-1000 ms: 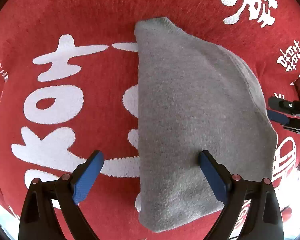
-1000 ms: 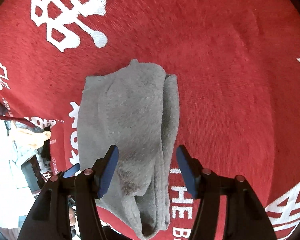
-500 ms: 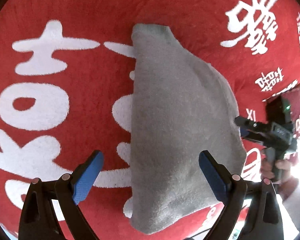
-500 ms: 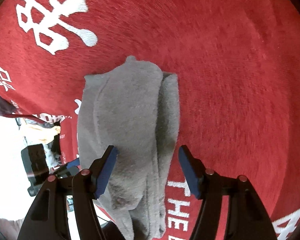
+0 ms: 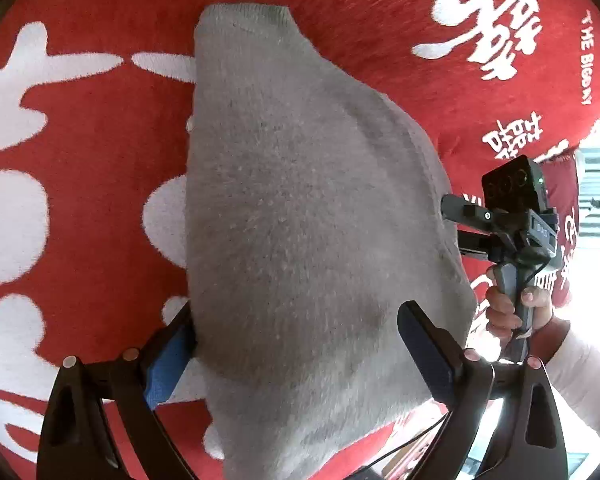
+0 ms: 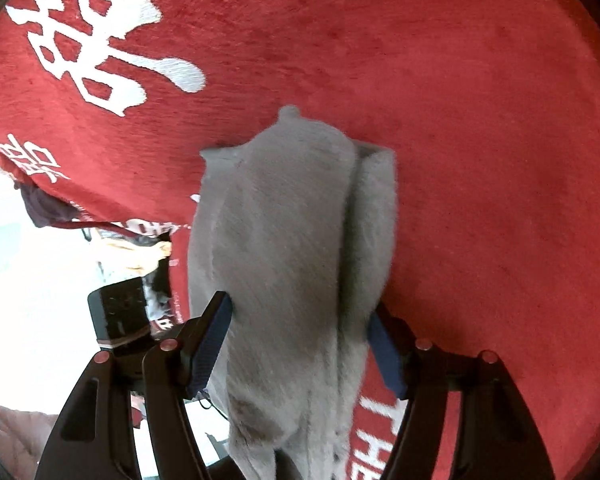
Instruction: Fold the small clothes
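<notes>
1. The left gripper [image 5: 296,344] stands with its jaws wide apart and nothing pinched; its two blue pads straddle the near end of the grey garment [image 5: 300,232], one pad at the garment's left edge and the other over its right part.
2. The right gripper [image 6: 300,340] has its jaws spreading further at this moment. The grey cloth lies between them, but the pads do not press on it.
3. From the left wrist view, the right gripper also shows at the garment's right edge, its fingers level with the cloth, held by the person's hand [image 5: 512,308] in a white sleeve [image 5: 584,372].
4. The garment is folded lengthwise and lies flat on a red cloth [image 6: 480,120] printed with large white characters [image 6: 100,48] and some Latin letters. In the right wrist view a long crease runs down it, with a narrower folded strip along its right side.
5. The garment's near end hangs past the red cloth's edge in the right wrist view, where the picture is bright and washed out.
</notes>
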Tool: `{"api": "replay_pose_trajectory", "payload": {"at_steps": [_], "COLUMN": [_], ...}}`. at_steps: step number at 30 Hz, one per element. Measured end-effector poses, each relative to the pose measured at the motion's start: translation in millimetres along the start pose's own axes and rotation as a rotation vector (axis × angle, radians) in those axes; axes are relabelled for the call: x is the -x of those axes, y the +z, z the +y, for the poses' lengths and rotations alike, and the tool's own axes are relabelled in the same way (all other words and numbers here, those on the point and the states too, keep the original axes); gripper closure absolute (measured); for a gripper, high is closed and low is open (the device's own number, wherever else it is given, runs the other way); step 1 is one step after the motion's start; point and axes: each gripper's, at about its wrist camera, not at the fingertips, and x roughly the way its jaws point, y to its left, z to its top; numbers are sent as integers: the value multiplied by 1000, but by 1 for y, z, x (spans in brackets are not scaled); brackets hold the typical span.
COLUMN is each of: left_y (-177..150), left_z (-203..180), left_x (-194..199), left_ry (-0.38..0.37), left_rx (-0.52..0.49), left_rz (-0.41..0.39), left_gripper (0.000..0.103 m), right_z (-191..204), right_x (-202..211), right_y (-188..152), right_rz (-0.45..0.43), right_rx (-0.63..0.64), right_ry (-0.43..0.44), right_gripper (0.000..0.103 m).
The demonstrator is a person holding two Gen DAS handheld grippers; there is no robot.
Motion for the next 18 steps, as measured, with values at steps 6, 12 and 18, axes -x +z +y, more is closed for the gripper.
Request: {"api": "replay_pose_trajectory", "payload": {"at_steps": [6,12,18], "left_y": [-6,-13,-31], "left_z": [-4,0,-11], "left_x": [-4,21,49], "left_ry": [90,25,-70], "left_rx": [-12,2,-47], "left_rz": [-9,-73,-108], "left_gripper": [9,51,54], "right_z": [3,15,48], "right_x": [-14,-2,5], "right_y": [7,-3,-24], "right_rz": [-20,-37,-71], "right_rx": [-62,-85,-77], "right_ry": [8,5,80], "right_gripper": [36,58,59]}}
